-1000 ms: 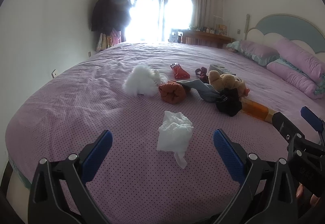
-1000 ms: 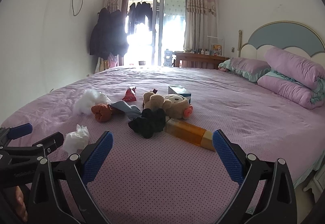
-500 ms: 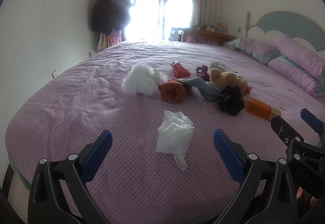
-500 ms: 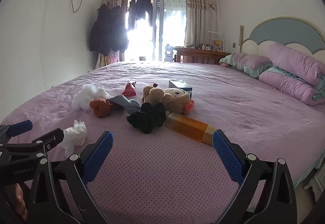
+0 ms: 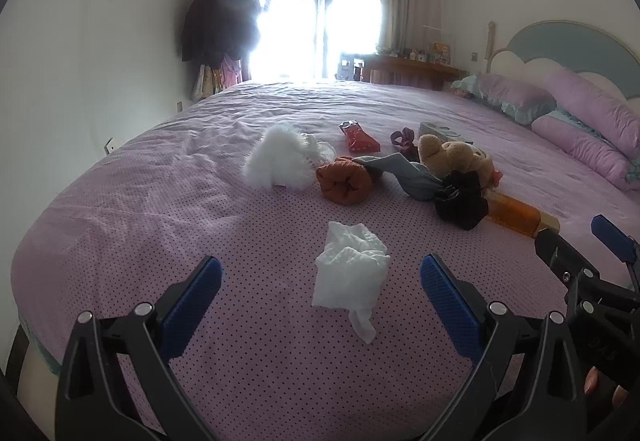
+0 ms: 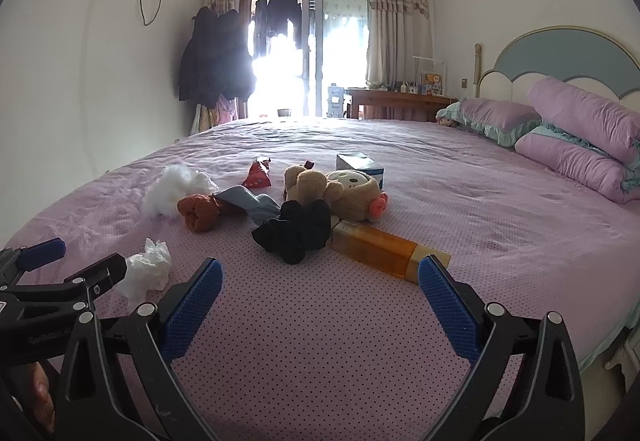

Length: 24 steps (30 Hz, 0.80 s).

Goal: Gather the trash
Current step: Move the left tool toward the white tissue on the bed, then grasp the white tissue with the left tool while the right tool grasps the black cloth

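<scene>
Ahead of my left gripper (image 5: 320,289), between its spread jaws, a crumpled tissue (image 5: 349,269) lies on the bed (image 5: 160,201); beyond it sit a sock roll (image 5: 344,181), a teddy bear (image 5: 452,157) further right.

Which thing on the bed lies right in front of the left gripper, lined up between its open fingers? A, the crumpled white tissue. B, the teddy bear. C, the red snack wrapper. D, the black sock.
A: in the left wrist view the crumpled white tissue lies alone on the bedspread, centred ahead of the open left gripper; the other items sit farther back.
</scene>
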{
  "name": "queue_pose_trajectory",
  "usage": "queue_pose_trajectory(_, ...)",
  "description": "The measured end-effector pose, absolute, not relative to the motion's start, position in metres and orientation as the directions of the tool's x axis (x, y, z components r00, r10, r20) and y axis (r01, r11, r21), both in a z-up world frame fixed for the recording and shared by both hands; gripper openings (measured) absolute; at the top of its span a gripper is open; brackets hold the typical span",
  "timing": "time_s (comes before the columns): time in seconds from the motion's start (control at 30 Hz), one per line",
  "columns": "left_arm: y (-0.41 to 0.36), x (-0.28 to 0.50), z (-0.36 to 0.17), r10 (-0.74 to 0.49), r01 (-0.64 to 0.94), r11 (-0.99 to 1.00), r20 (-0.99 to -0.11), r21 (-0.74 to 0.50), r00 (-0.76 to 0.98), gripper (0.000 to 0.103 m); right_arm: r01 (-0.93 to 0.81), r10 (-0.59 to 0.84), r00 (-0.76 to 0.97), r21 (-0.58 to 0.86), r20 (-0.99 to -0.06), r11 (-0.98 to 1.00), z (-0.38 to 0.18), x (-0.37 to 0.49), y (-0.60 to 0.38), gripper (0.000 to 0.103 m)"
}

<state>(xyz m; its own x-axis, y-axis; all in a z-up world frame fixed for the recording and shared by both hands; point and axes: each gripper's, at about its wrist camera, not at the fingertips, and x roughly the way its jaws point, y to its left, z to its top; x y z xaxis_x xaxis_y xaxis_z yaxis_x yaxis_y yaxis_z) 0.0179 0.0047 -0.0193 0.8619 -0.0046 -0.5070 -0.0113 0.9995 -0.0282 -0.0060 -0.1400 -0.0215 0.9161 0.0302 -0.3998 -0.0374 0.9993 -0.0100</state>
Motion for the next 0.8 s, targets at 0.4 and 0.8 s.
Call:
queue_pose_trajectory(0.4, -0.003, 0.045, -0.035, 0.028, -0.025, 1.0, -0.539, 0.012, 0.842, 0.099, -0.024, 0.026, 0.914, 0.01, -0.404, 1.0, -0.026, -0.003, -0.148, 0.095)
queue_pose_trajectory(0.8, -0.021, 0.068, -0.044, -0.023, 0.052, 0.998, -0.555, 0.037, 0.831, 0.066, -0.073, 0.079, 0.908, 0.03, -0.412, 0.997, -0.031, 0.005, -0.148, 0.095)
